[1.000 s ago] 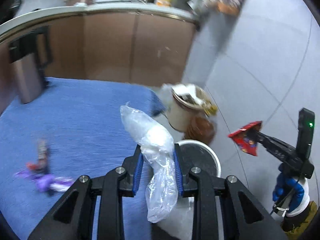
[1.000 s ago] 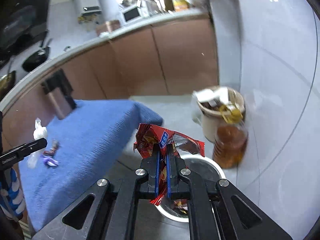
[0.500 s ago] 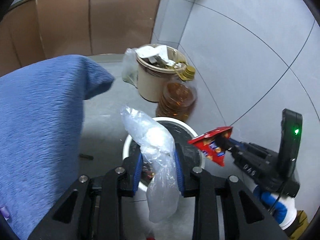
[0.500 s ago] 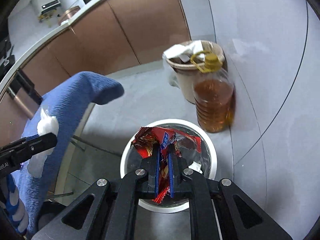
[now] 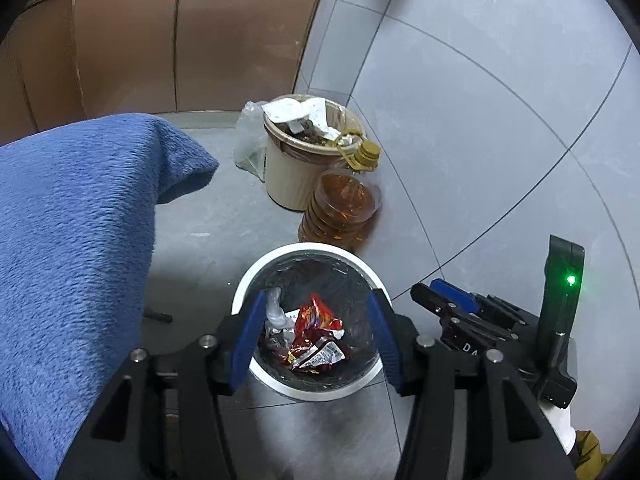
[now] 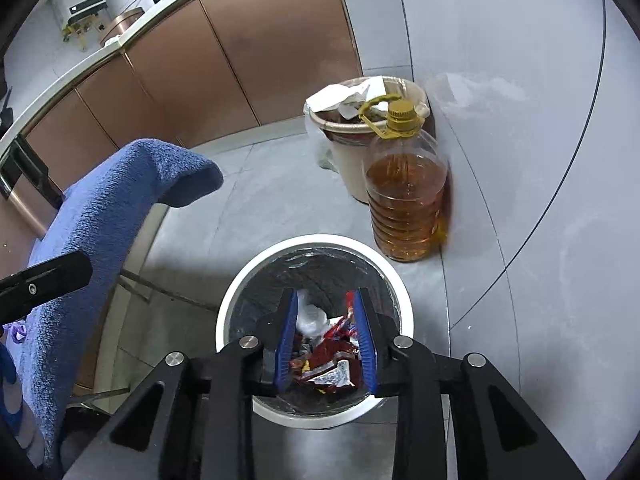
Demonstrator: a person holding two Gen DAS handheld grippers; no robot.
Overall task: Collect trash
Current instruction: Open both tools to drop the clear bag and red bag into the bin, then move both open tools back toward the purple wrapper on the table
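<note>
Left claw [image 5: 316, 332]: released, blue pads apart, nothing between them; jaws just opened wider. Positioned directly above the white bin [image 5: 256, 268], pointing steeply down into it.

Right claw [image 6: 328, 336]: released, pads apart with a narrower gap than the left; jaws just opened. Also directly above the white bin [image 6: 240, 276], tips inside the rim outline. Visible in the left view as a black body with a blue pad [image 5: 444, 300] at the bin's right edge.

Trash location: red snack wrapper [image 5: 314, 320] lying inside the bin on top of other wrappers, free of both claws. Clear plastic bag [image 5: 274, 310] crumpled inside the bin at the left, beside the red wrapper. Same items in the right view: red snack wrapper [image 6: 332, 354], clear plastic bag [image 6: 310, 316].

Surroundings: blue towel [image 5: 72, 220] draped over the surface, to the left of the bin. Oil bottle [image 6: 406, 184] with yellow cap standing on the floor beyond the bin, touching or just beside a beige bucket [image 6: 352, 152] filled with paper waste. Brown cabinet [image 6: 240, 44] along the far wall. Small purple scrap [image 6: 16, 330] on the towel at the left edge, too blurred to identify.
</note>
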